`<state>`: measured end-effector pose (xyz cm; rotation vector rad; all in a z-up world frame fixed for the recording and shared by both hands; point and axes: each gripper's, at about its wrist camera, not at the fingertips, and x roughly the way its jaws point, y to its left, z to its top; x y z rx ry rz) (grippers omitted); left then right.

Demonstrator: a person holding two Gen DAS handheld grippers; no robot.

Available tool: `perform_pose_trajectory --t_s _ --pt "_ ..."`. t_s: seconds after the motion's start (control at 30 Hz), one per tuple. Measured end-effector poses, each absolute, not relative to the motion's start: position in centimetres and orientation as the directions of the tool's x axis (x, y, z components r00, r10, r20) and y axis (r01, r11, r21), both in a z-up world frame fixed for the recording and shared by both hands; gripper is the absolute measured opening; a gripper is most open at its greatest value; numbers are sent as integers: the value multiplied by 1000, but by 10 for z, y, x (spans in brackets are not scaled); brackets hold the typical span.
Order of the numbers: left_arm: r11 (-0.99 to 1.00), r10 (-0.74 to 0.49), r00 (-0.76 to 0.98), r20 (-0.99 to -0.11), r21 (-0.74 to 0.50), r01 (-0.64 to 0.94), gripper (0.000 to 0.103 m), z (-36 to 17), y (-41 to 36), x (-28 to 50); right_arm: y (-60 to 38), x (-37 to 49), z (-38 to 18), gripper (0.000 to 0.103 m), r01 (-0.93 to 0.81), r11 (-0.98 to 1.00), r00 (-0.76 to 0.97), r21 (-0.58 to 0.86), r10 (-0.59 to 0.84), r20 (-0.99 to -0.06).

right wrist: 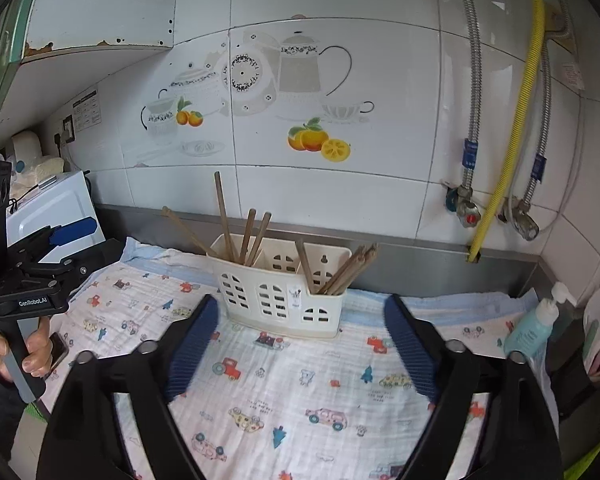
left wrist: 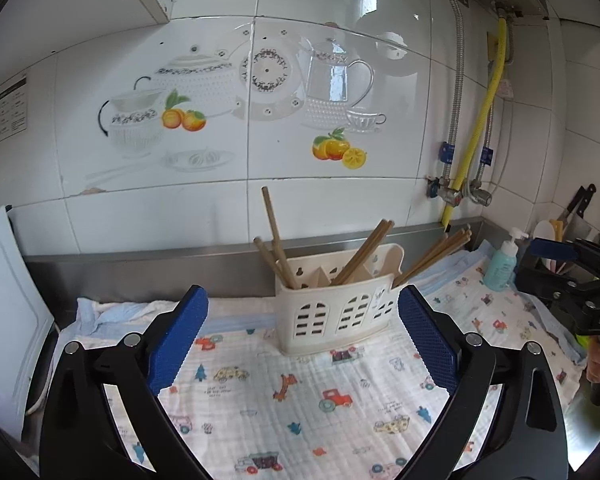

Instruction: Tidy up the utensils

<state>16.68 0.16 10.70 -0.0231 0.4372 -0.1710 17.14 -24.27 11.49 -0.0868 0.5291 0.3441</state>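
Chopsticks (left wrist: 364,254) stand in a cream plastic holder (left wrist: 336,304) that sits on the cloth (left wrist: 300,392) near the back of the surface, just in front of the steel upstand (left wrist: 140,272). The holder is split into compartments, and the sticks lean in loose bunches, some to the left end, some in the middle, some splaying out over the right end. That grouping looks like the sorting itself, so the job seems close to finished.

Both tools are released. The left tool (left wrist: 304,340) has its blue pads wide apart with only cloth and the holder's front showing between them; nothing is gripped. The right tool (right wrist: 304,344) is likewise spread and empty, a little short of the holder.

The sticks are slim, straight, brown rods, probably bamboo or wood, with blunt ends up. The holder is smooth moulded plastic, boxy, with arched window cut-outs for draining. The cloth is soft crinkled muslin printed with small cars and trees, likely laid to cushion and dry things. Glossy white tiles (right wrist: 340,180) back the scene.
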Motion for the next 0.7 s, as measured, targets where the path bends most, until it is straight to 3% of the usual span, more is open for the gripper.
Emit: perform_pose_trajectory --t_s 0.7 --pt "988 -155 884 -441 -84 132 97 73 12 109 -237 100 63 91 -223 975 853 -19 186 -488"
